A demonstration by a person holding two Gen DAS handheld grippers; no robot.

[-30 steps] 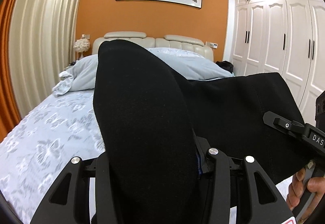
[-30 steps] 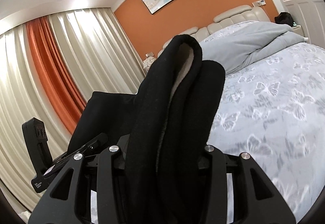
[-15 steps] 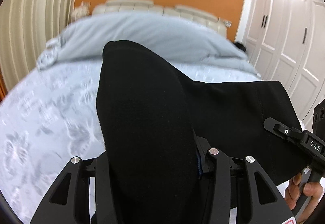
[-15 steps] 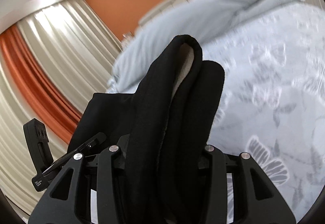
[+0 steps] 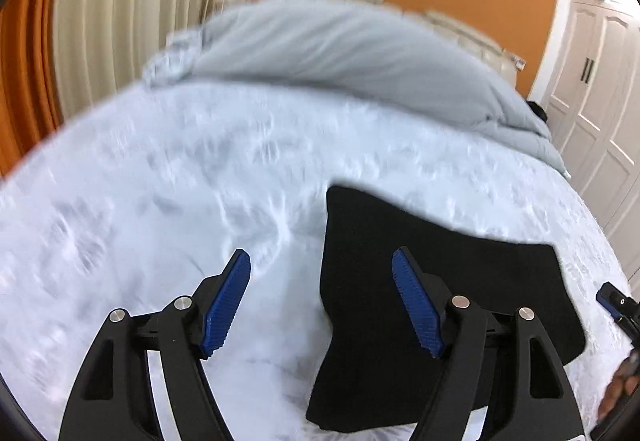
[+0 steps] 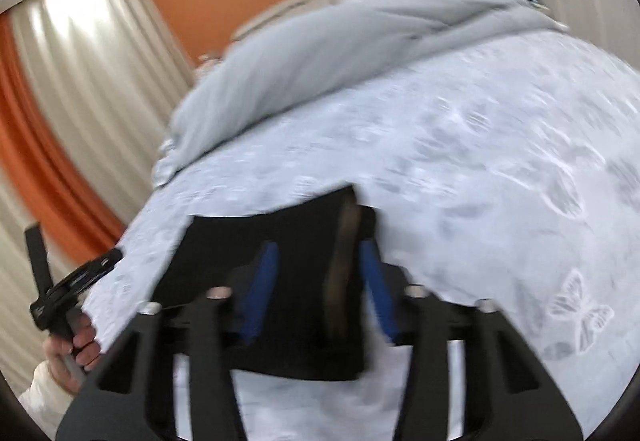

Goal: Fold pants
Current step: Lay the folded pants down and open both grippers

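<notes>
The black pants point(image 5: 440, 281) lie folded flat on the bed point(image 5: 160, 221). My left gripper point(image 5: 320, 301) is open and empty above the pants' left edge; its right blue pad point(image 5: 416, 305) is over the cloth and its left pad point(image 5: 226, 301) is over the sheet. In the right wrist view the pants point(image 6: 296, 241) lie under my right gripper point(image 6: 316, 289), which is open with its blue pads apart. The pants' right edge stands up between its fingers, untouched as far as the blur shows.
A grey duvet point(image 5: 352, 53) is bunched at the head of the bed. White wardrobe doors point(image 5: 592, 89) stand to the right, curtains point(image 5: 120, 9) to the left. The other gripper's tip point(image 5: 616, 301) shows at the right edge.
Both grippers have opened and let go of the pants. The pants have dropped from hanging in the jaws to lying flat on the bed. Both cameras have tilted down.
</notes>
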